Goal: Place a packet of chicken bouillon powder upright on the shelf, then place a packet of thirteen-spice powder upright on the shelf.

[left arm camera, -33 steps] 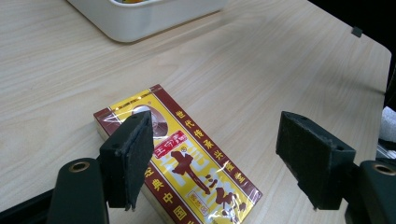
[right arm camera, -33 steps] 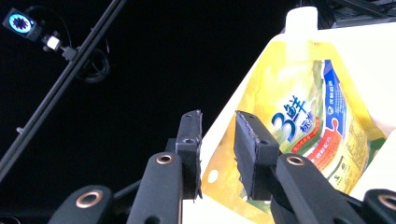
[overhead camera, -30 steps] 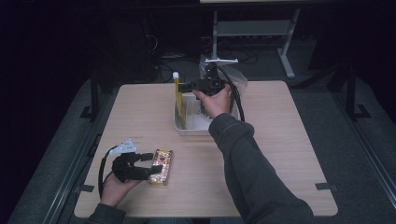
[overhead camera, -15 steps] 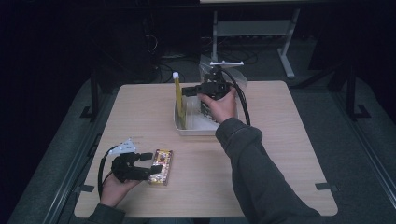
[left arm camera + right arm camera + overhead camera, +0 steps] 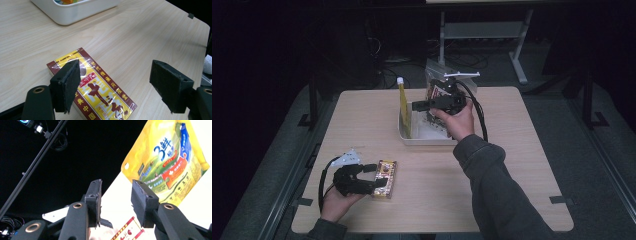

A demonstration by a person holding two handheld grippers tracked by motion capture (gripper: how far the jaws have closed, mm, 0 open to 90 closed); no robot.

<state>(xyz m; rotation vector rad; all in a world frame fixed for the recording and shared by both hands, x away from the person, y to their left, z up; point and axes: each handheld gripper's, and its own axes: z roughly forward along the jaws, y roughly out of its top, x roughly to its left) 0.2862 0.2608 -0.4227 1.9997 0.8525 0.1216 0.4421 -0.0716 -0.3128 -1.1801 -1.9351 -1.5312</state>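
My left tongs (image 5: 113, 87) stood apart astride the red-and-yellow box (image 5: 93, 87) lying beneath them; right tongs (image 5: 116, 197), apart, faced the yellow pouch (image 5: 166, 160); an off-centre closure risked skidding the box

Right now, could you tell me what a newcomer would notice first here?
Probably the yellow pouch standing upright in the white tray at the table's far middle, beside the right gripper. Next, the red-and-yellow box lying flat near the front left, between the left gripper's open jaws.
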